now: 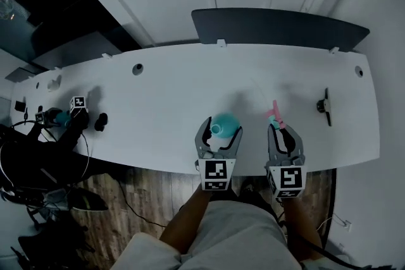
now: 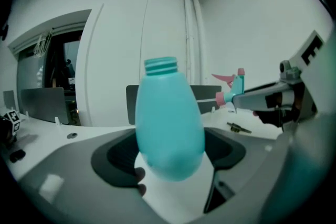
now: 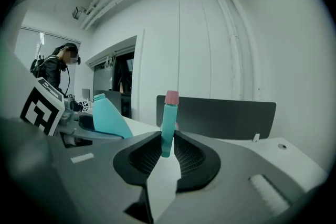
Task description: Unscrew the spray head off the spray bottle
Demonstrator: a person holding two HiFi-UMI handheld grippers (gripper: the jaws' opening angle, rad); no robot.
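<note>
A teal spray bottle [image 1: 224,122] with a bare threaded neck is held upright above the white table's [image 1: 158,107] front edge, my left gripper [image 1: 221,127] shut on its body. In the left gripper view the bottle [image 2: 169,123] fills the space between the jaws. The spray head [image 1: 274,114], teal with pink trigger and nozzle, is off the bottle, and my right gripper [image 1: 281,130] is shut on it just right of the bottle. In the right gripper view the spray head [image 3: 168,123] stands pinched between the pads, with the bottle [image 3: 107,115] to its left.
A dark chair back [image 1: 278,25] stands behind the table. A small black tool [image 1: 324,107] lies at the table's right. At the far left sit another gripper with a marker cube [image 1: 76,105] and a black object [image 1: 101,121]. A person [image 3: 55,68] stands at the left.
</note>
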